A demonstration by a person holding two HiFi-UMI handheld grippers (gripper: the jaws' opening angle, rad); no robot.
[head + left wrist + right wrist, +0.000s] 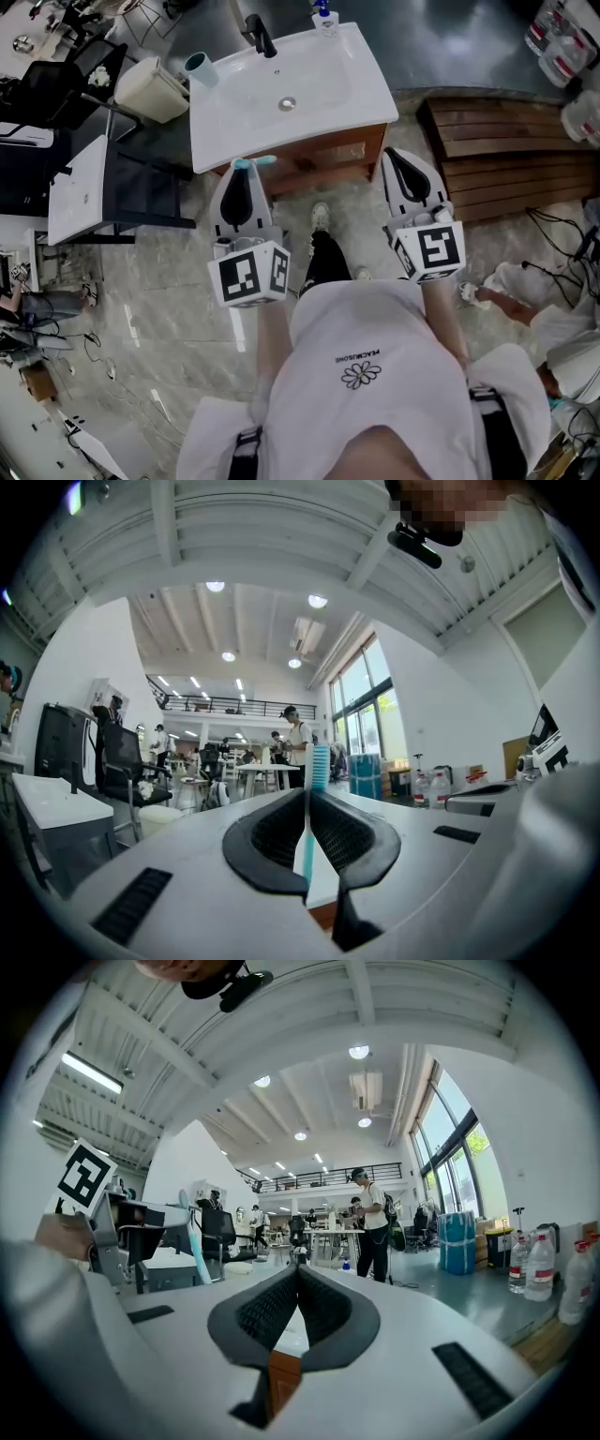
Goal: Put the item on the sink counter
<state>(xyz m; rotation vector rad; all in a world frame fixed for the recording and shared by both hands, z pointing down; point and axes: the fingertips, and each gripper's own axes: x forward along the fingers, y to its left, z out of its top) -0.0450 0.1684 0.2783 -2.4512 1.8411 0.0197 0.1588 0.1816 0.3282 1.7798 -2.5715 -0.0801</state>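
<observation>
Pale marble floor (169,281) fills the lower left of the head view, and at the top centre we see the white sink counter (328,89) on its wooden cabinet. A black tap (260,36) stands at its back edge, a teal cup (200,67) at its upper left corner and a small bottle (324,17) with a blue top at its upper right. A slatted wooden platform (506,159) lies at the right of the frame. We hold the left gripper (242,169) just below the counter's front edge, clenched on a teal toothbrush (253,161) that sticks out crosswise at the jaw tips and is not yet on the counter. In the left gripper view the toothbrush (314,780) stands up through the middle of the frame, pinched between the dark pads, with its brush head at the top. Our right gripper (403,155) hangs level with the left one, just right of the cabinet; in its own view the jaws meet at the tips with nothing between them.
</observation>
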